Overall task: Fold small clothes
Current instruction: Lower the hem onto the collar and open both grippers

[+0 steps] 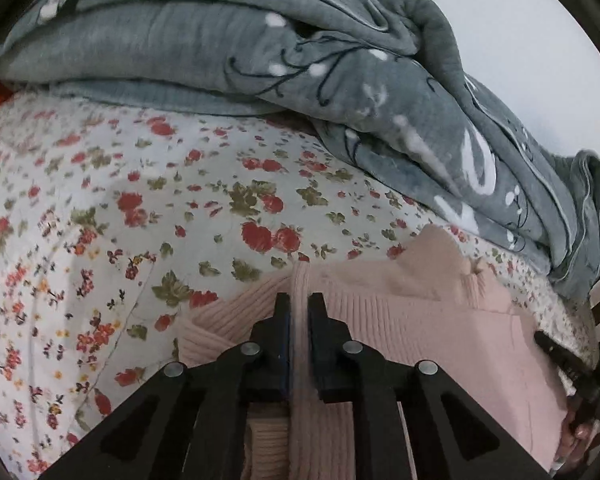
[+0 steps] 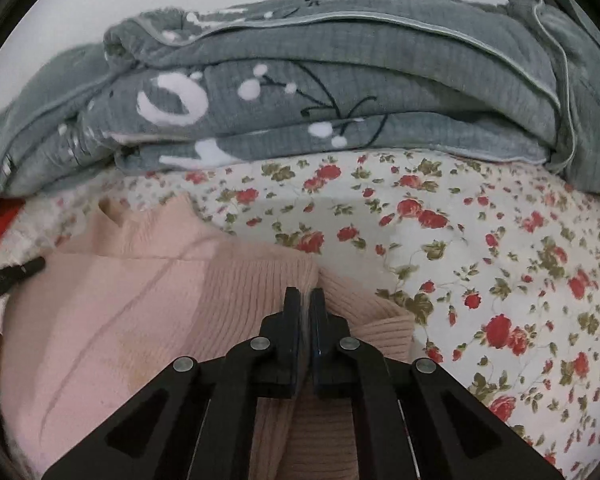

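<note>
- The left gripper (image 1: pixel 299 300) has its fingers (image 1: pixel 282 312) nearly closed, pinching a raised ridge of the pink sweater (image 1: pixel 420 320) between them; the fabric shows as a thin pale strip running up through the narrow gap.
- The right gripper (image 2: pixel 305 295) has its fingers (image 2: pixel 291 308) drawn even closer together, clamped on a fold of the same sweater (image 2: pixel 140 300) at a ribbed edge.
- Each gripper shows at the margin of the other's view, so the two grips sit at opposite sides of the garment.
- The sweater lies on the bed, on a floral sheet (image 1: pixel 140 200), close to the grippers, with its neck end pointing toward a heap of grey blanket (image 1: pixel 220 60) behind it.
- It looks like a light, soft ribbed knit: limp, stretchy and likely to sag between two holds, not slippery and not fragile.
- Thick ribbed edges such as the hem, cuffs or side seams seem the best places to take hold, since they bunch firmly and resist pulling out.
- A pinch in the loose middle would probably only tent the knit and distort the fold.
- Lifting both sides evenly should keep the crease straight.
</note>
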